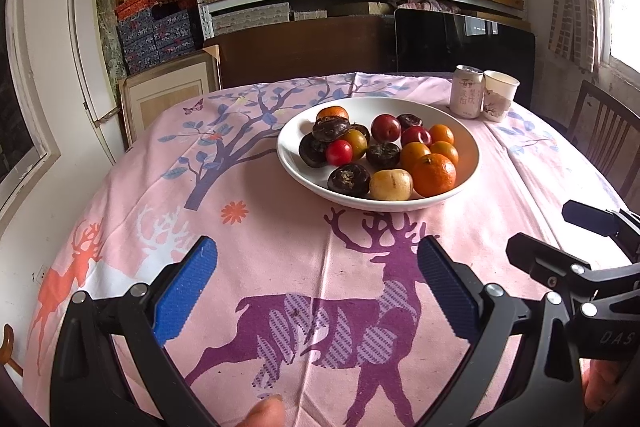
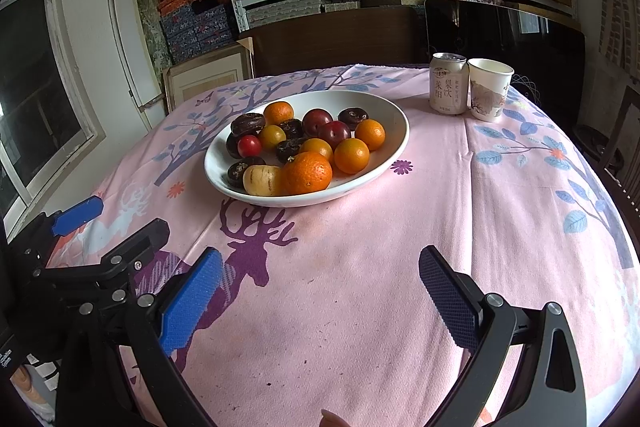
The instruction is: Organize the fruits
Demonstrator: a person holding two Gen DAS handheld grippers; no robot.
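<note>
**Hovering over the cloth, both sets of fingers empty**

Spread wide and holding nothing, the left gripper [image 1: 316,259] hangs above the purple deer [image 1: 320,323] printed on the pink cloth [image 1: 280,227] that covers the surface. The right gripper [image 2: 320,267] hangs just beside it, its fingers equally wide apart and empty, over a plain stretch of the cloth.

Ahead of both, well beyond the fingertips, sits a white bowl [image 1: 468,135] full of fruit. Nearest the fingers lie a large orange [image 1: 434,174], a pale yellow fruit [image 1: 391,184] touching it, and a dark brown one [image 1: 349,179] beside that. Farther back in the heap are smaller oranges [image 1: 444,151], red plums [image 1: 385,127] and more dark fruits [image 1: 331,129]. No fruit lies outside the bowl.

Beyond the bowl, off to the right of the fingers, a drink can [image 1: 467,91] stands upright, touching a paper cup [image 1: 498,95]. A fingertip [image 1: 264,413] shows at the bottom edge of the left view.
</note>
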